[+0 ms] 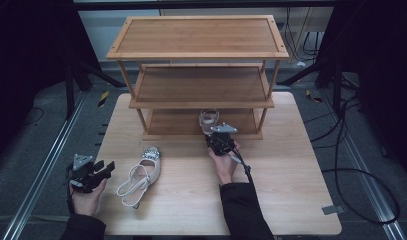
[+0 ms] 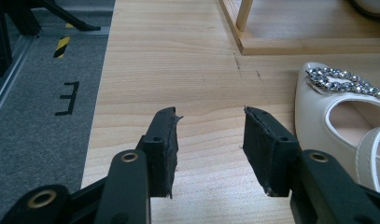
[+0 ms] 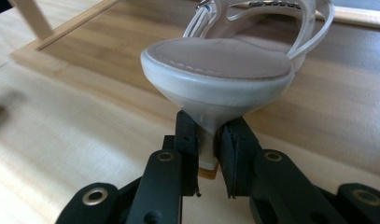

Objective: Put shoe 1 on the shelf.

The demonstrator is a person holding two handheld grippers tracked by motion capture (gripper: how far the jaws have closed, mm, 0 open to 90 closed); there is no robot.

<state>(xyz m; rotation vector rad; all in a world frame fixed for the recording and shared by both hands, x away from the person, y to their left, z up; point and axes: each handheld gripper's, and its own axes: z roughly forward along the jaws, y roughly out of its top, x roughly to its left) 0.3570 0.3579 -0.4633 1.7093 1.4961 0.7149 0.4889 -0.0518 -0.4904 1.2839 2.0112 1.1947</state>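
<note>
Cream sandal (image 3: 215,65) — heel clamped, at shelf.

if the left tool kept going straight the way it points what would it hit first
Likely nothing soon: ahead of the left tool lies bare table. The shoe sits beside that line, the rack's base further off, though depth is unclear.

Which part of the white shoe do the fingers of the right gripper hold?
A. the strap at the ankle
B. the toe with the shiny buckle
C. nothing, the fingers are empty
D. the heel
D: in the right gripper view the right gripper has its two black fingers pressed on both sides of the narrow heel of the shoe, just in front of the rack's bottom shelf.
</note>
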